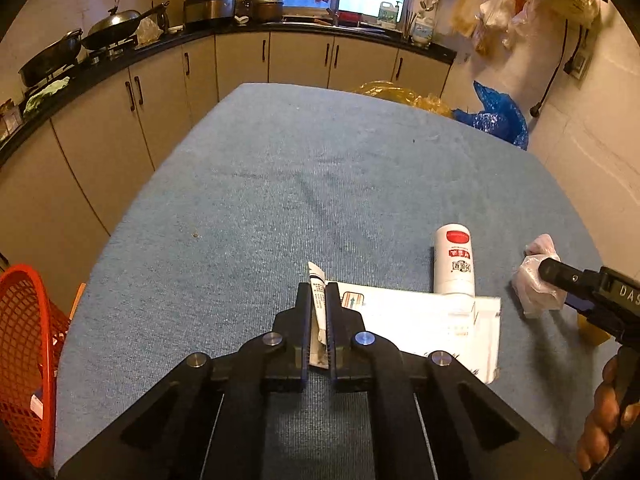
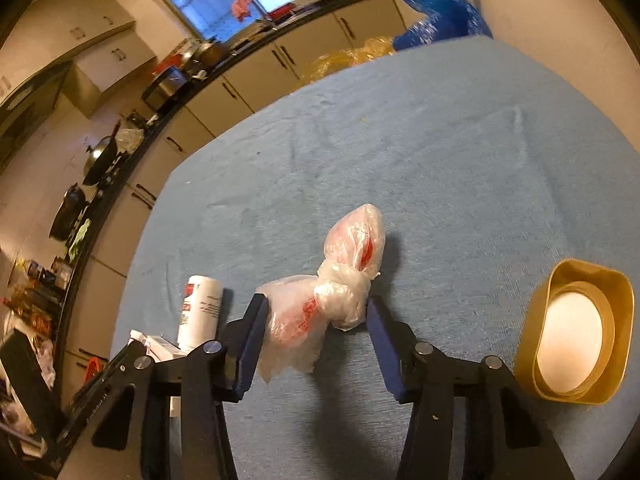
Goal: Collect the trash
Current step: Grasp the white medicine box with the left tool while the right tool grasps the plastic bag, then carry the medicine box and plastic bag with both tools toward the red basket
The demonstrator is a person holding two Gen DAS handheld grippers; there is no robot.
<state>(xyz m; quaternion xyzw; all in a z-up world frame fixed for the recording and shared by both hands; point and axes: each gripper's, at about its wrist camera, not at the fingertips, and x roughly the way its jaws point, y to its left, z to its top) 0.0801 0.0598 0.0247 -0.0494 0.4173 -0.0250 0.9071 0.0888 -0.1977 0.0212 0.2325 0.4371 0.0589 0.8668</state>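
My left gripper (image 1: 319, 294) is shut on a small flattened white tube (image 1: 316, 280) whose tip sticks out past the fingertips, just above the blue tablecloth (image 1: 280, 184). A knotted clear plastic bag with red print (image 2: 340, 292) lies on the cloth between the blue pads of my right gripper (image 2: 316, 320). The jaws stand open around it; the left pad (image 2: 250, 344) touches the bag's loose side, and the right pad sits just beside the knot. From the left wrist view the same bag (image 1: 534, 280) shows at the right with a right finger (image 1: 560, 274) against it.
A white bottle with a red label (image 1: 454, 260) lies on a flat white paper packet (image 1: 424, 320). A gold tin (image 2: 576, 336) sits right of the bag. A red mesh basket (image 1: 24, 360) stands off the table's left edge. A hand (image 1: 608, 420) holds the right gripper.
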